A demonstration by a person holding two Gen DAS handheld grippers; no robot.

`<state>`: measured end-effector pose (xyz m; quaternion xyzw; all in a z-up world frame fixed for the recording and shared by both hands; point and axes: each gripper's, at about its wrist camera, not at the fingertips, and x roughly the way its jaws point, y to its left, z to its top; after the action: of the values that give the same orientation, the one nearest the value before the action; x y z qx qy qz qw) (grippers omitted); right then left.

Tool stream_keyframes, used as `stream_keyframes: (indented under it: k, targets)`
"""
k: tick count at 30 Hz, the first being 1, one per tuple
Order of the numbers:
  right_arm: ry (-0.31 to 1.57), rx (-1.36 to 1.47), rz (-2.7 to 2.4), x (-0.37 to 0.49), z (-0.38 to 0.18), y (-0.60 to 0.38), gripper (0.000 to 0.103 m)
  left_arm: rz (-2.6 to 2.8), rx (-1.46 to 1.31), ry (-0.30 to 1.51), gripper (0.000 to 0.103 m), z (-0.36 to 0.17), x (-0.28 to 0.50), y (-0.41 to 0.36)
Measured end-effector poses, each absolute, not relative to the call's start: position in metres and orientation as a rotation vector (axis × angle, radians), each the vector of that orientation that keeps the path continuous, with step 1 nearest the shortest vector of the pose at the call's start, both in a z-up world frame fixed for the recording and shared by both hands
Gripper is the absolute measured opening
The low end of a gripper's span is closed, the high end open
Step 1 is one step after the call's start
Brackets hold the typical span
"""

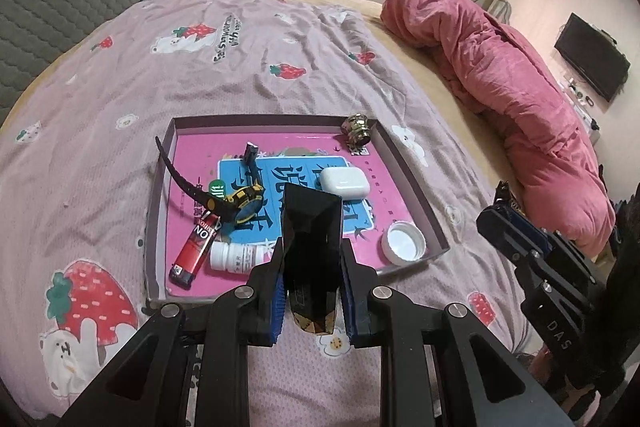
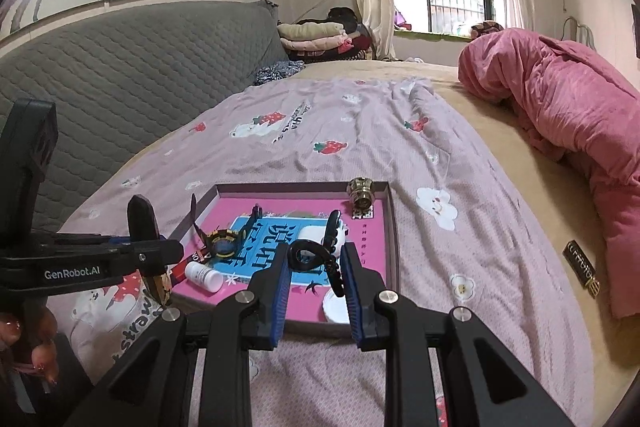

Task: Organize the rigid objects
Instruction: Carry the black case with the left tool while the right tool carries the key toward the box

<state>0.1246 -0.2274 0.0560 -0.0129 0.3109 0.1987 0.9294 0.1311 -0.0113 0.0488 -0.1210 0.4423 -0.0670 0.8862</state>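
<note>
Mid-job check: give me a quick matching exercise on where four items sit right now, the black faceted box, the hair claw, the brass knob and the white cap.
Things:
1. black faceted box
2. black hair claw
3. brass knob
4. white cap

Places:
A. far right corner of the tray
B. between the right gripper fingers
C. near right corner of the tray
D. between the left gripper fingers

Pairs: 1-D, 2-B, 3-A, 4-C

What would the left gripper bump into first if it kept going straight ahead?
Probably the tray. The left gripper holds a black faceted box whose far end points toward the white earbud case, but depth is unclear.
</note>
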Motion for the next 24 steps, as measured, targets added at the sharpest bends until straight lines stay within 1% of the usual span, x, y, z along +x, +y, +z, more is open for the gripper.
stream_keyframes:
  k: [11,24]
  targets:
    - [0.642,-0.028,0.388,0.148,0.054,-0.231,0.025,-0.138,-0.246,0.925,0.023,0.04,0.159,-0.013]
    - [0.695,-0.027,0.395,0.161,0.028,-0.229,0.025,-0.157,-0.244,0.98,0.023,0.011,0.183,-0.026]
